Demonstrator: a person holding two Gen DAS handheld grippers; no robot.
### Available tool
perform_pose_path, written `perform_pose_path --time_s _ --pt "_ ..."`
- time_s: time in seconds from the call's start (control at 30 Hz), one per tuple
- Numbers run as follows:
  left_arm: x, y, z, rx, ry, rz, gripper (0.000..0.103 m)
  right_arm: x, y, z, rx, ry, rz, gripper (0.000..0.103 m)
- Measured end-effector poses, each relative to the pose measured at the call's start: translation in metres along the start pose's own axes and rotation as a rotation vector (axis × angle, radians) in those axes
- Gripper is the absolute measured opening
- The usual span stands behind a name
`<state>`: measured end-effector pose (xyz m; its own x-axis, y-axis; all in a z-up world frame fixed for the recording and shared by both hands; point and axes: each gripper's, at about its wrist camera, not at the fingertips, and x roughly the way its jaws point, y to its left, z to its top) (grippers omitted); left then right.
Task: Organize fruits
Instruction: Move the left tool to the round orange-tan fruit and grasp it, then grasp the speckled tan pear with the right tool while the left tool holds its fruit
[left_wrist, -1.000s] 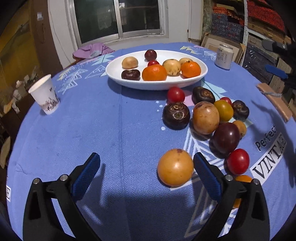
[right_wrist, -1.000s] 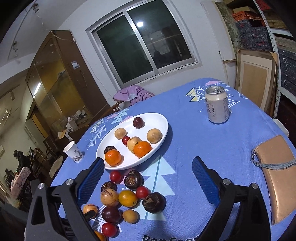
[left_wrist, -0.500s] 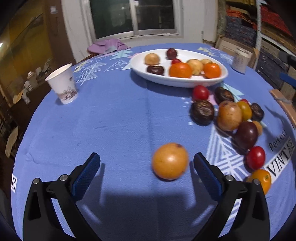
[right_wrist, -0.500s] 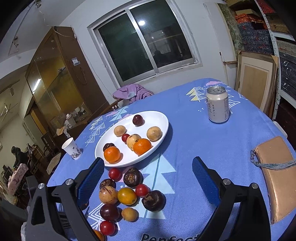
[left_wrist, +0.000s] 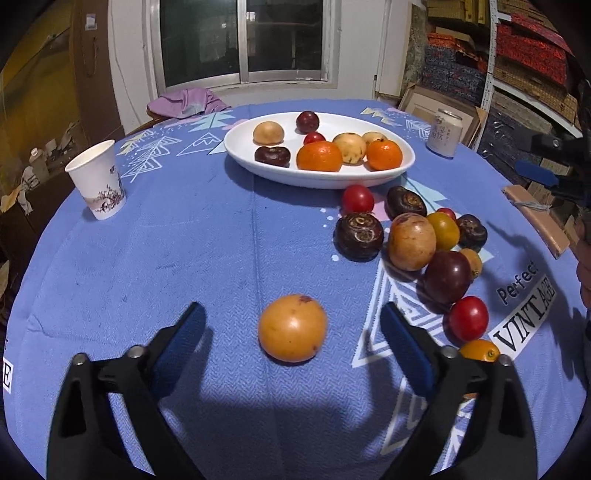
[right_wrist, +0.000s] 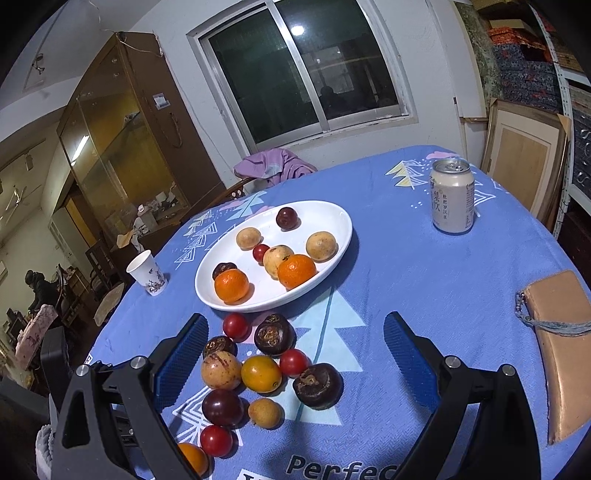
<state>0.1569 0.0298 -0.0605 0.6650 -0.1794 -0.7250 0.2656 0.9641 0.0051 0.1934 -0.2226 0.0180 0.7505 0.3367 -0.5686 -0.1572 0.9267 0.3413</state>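
A white oval plate (left_wrist: 258, 168) (right_wrist: 334, 236) holds several fruits: two oranges, yellow-brown fruits, dark ones and a small red one. A loose cluster of fruits (left_wrist: 410, 240) (right_wrist: 258, 373) lies on the blue tablecloth in front of the plate. One yellow-orange round fruit (left_wrist: 292, 328) lies apart, on the cloth between the fingers of my open, empty left gripper (left_wrist: 293, 332). My right gripper (right_wrist: 293, 354) is open and empty, held above the cluster.
A paper cup (left_wrist: 98, 179) (right_wrist: 147, 272) stands at the left. A drink can (left_wrist: 443, 133) (right_wrist: 452, 195) stands at the far right. A tan wallet (right_wrist: 557, 347) lies near the right table edge. A purple cloth (left_wrist: 188, 103) hangs behind the table.
My left gripper has shifted right and closer, so the lone yellow-orange fruit now lies centred between its fingers. My right gripper has dropped slightly toward the fruit cluster.
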Motion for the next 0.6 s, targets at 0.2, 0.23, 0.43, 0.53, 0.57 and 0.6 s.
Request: perform_pose_path --time_s 0.2,0.23,0.43,0.53,0.57,0.6 --pt "0.004 0.000 0.000 -0.006 0.021 -0.021 0.064 0.006 0.010 -0.006 -0.034 0.028 0.007 0.097" --pt "0.005 0.000 0.000 -0.006 0.025 -0.022 0.061 0.008 0.012 -0.008 -0.043 0.033 0.008 0.097" --pt "0.013 -0.001 -0.001 -0.003 0.062 -0.033 0.049 0.016 0.031 -0.019 -0.122 0.062 0.007 0.097" --pt "0.013 0.002 -0.001 -0.015 0.065 -0.018 0.042 0.020 0.043 -0.027 -0.174 0.065 0.005 0.096" --pt "0.013 0.003 -0.001 -0.021 0.065 -0.015 0.039 0.021 0.048 -0.029 -0.196 0.064 0.002 0.093" --pt "0.013 0.005 -0.001 -0.028 0.066 -0.019 0.039 0.022 0.056 -0.033 -0.231 0.061 -0.006 0.090"
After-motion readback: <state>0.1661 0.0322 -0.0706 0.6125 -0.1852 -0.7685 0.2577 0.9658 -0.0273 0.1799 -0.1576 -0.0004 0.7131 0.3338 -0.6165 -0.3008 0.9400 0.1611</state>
